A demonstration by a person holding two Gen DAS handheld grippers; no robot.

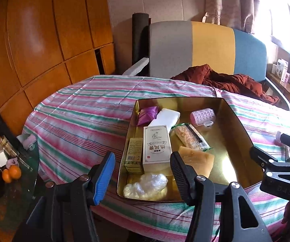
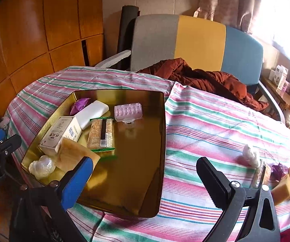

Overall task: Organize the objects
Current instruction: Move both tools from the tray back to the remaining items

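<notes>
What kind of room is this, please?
Probably a lived-in room at home: a table under a striped cloth, a wooden wardrobe, a curtained window and a multicoloured chair with a rust-brown quilted jacket.

One gold tray [image 2: 161,141]; two oranges [image 1: 11,173].

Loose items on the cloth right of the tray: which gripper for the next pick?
Right, probably. The right gripper hangs open and empty beside the white wad and purple wrapper; the left gripper sits over the gold tray.

The right half of the gold tray [image 2: 161,141] floor lies bare and reachable from above, its left half crowded by boxes [image 2: 60,133], while striped cloth [image 2: 205,125] beyond stays open up to small clutter [image 2: 274,171].
</notes>
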